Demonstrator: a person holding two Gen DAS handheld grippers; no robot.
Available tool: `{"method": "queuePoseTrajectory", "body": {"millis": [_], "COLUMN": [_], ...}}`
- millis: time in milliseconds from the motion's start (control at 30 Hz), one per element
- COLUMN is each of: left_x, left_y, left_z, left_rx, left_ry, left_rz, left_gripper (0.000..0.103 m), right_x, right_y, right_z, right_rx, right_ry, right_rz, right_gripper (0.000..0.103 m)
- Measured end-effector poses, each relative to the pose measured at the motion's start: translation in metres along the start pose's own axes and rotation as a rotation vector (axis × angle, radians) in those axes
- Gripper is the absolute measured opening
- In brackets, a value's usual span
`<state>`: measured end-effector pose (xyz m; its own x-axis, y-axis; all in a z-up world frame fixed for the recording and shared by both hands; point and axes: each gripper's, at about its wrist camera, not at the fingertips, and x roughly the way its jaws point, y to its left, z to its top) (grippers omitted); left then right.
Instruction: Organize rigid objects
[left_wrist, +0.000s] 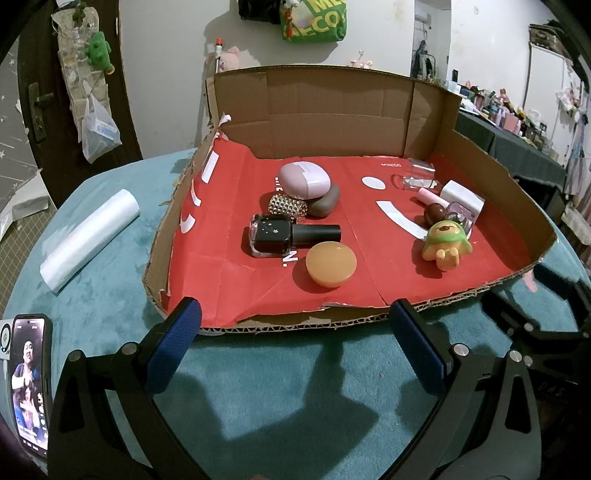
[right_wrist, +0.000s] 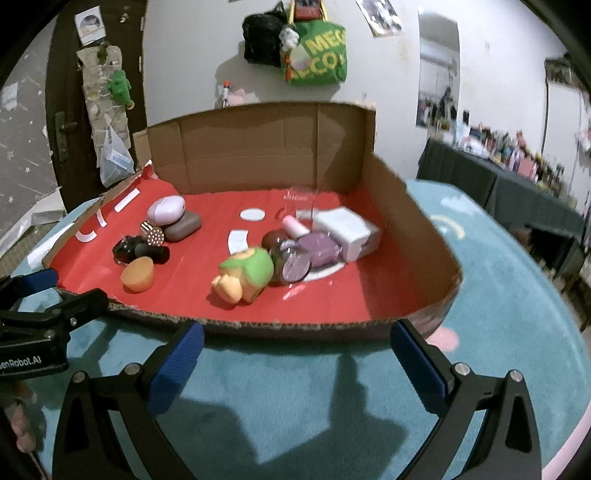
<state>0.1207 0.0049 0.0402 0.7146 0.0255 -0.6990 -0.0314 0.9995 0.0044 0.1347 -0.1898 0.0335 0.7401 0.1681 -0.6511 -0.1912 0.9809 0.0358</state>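
Left gripper (left_wrist: 293, 317): jaws wide apart, empty, blue pads (left_wrist: 177, 343) in the lower third of the frame, hovering over the teal cloth (left_wrist: 280, 387) just short of the torn front edge of the cardboard tray (left_wrist: 306, 325). Finger bases run off the bottom edge.

Right gripper (right_wrist: 295, 338): jaws likewise spread and empty, same stance before the tray's front lip. At lower left of the right wrist view the other gripper's black body intrudes, its printed label cut off by the frame edge.

Tray contents, on a red paper liner (left_wrist: 229, 273). Centre cluster: orange round lid (left_wrist: 331, 263) nearest the front; behind it a black nail polish bottle (left_wrist: 284, 236) lying on its side; then a studded gold cylinder (left_wrist: 288, 207), touching a brown pebble-shaped case (left_wrist: 325, 201), with a lilac oval case (left_wrist: 304, 180) resting on top of that.

Right cluster: a yellow figurine with green hood (left_wrist: 445, 242) lying on its back at the front. Behind it a dark brown egg shape (left_wrist: 436, 214), a pink tube (left_wrist: 430, 195), a white box (left_wrist: 461, 195) and a clear block (left_wrist: 419, 173) crowd together and partly hide each other. A purple glittery round item (right_wrist: 295, 267) shows in the right wrist view, but motion blur there keeps its form uncertain.

Outside the tray, centre left of the left wrist view: white plastic roll (left_wrist: 90, 238) on the cloth. Lower left: phone (left_wrist: 29, 380), screen lit, partly cut off by the frame edge.
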Motion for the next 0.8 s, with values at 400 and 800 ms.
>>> {"method": "queuePoseTrajectory", "body": {"millis": [400,800], "left_x": [0.0,0.001], "left_y": [0.0,0.0], "left_z": [-0.001,0.0], "left_rx": [0.0,-0.003], "left_ry": [-0.001,0.001], "left_rz": [0.0,0.0], "left_gripper": [0.103,0.103], "right_x": [-0.014,-0.01], "right_y": [0.001,-0.006], "right_z": [0.004,0.012], "right_rx": [-0.006,0.034], "right_ry": [-0.05,-0.047], "right_rz": [-0.009,0.007], "right_gripper": [0.103,0.103]}}
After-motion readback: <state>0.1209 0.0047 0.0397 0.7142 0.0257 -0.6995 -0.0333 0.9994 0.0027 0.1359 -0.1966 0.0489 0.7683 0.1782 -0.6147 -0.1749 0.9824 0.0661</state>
